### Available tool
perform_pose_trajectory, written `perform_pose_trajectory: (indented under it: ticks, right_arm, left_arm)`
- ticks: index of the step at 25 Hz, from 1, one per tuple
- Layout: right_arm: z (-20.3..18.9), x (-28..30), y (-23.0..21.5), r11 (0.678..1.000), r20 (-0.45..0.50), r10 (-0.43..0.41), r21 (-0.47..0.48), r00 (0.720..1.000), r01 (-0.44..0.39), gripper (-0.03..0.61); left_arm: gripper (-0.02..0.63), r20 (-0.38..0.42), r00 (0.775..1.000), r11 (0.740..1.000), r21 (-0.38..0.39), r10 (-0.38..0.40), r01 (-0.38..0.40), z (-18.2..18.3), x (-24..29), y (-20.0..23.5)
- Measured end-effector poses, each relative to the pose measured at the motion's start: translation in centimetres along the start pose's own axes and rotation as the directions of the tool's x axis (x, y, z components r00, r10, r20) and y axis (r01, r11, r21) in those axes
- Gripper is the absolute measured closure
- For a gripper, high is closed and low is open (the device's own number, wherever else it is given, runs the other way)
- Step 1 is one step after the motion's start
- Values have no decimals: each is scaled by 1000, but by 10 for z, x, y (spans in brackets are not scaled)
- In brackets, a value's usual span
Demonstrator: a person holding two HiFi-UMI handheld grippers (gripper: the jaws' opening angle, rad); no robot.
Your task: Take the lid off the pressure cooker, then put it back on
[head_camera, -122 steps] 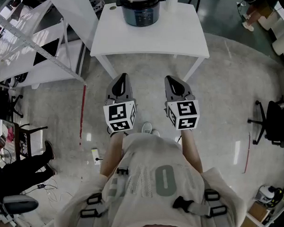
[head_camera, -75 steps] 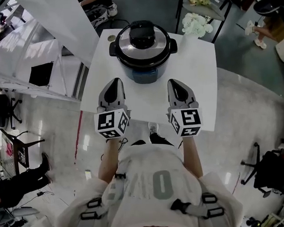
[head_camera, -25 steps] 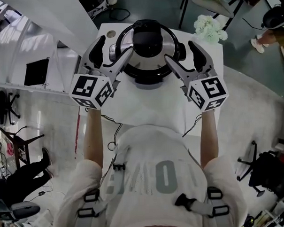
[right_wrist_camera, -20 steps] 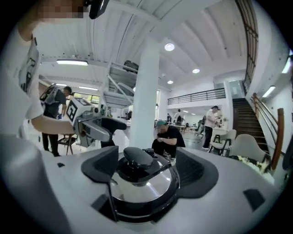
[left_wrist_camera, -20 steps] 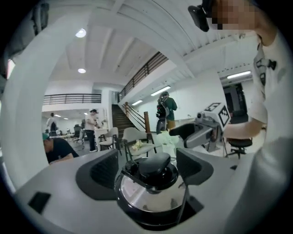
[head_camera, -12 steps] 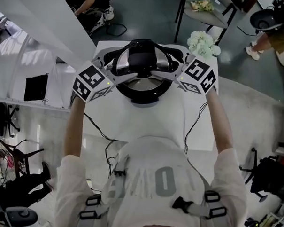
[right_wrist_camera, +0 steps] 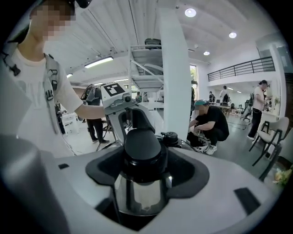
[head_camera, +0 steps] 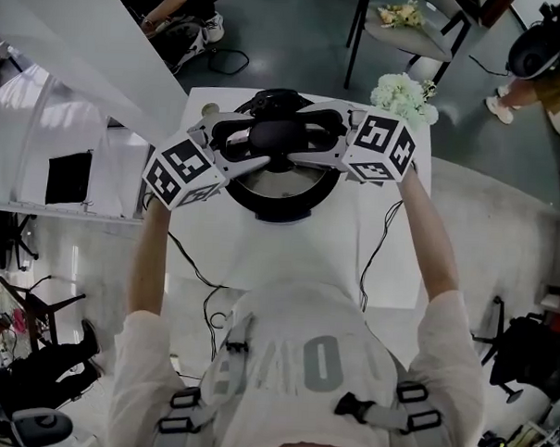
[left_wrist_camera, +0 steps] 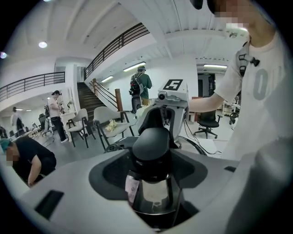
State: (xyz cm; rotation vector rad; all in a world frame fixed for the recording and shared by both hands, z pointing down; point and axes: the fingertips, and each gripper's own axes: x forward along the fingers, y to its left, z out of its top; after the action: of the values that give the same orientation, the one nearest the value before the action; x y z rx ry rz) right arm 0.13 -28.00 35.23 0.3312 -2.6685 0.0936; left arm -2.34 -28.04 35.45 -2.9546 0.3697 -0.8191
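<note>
A pressure cooker (head_camera: 283, 192) with a steel lid stands at the far end of a white table (head_camera: 297, 256). Its black lid handle (head_camera: 282, 135) lies between both pairs of jaws. My left gripper (head_camera: 251, 141) reaches in from the left and my right gripper (head_camera: 313, 141) from the right, facing each other over the lid. Both have just been closing on the handle. In the left gripper view the handle (left_wrist_camera: 153, 141) fills the gap between the dark pads. The right gripper view shows the handle (right_wrist_camera: 142, 144) hugged the same way. The lid sits on the pot.
A bunch of white flowers (head_camera: 402, 92) stands at the table's far right corner. Cables (head_camera: 381, 233) hang off the table's near side. A white sloping beam (head_camera: 75, 42) runs past on the left. A chair (head_camera: 400, 29) and people stand beyond the table.
Both grippers swung in from the cooker's sides, came down over the lid and turned to face each other. Their jaws have narrowed around the black handle.
</note>
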Motion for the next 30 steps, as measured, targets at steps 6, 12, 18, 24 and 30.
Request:
perform_pose_trajectory:
  ticks: [6, 12, 18, 24, 30]
  right_arm:
    - [2, 6, 4, 1000, -4, 16, -8, 1000, -16, 318]
    - [1, 4, 5, 1000, -14, -29, 4, 999, 29, 325]
    - [-1, 1, 6, 996, -33, -87, 29, 996, 88, 330]
    - [-5, -8, 17, 976, -44, -182, 114, 982, 186, 356]
    - [-6, -7, 16, 965, -65, -218, 135, 974, 225, 351]
  left_arm:
    - [356, 23, 997, 997, 22, -68, 67, -2, -2, 0]
    - [353, 21, 989, 989, 24, -149, 148, -3, 1, 0]
    - [339, -32, 987, 984, 82, -156, 158, -2, 3, 2]
    - [345, -22, 996, 993, 77, -86, 87, -7, -4, 16]
    - [396, -22, 990, 989, 52, -141, 142, -8, -1, 11]
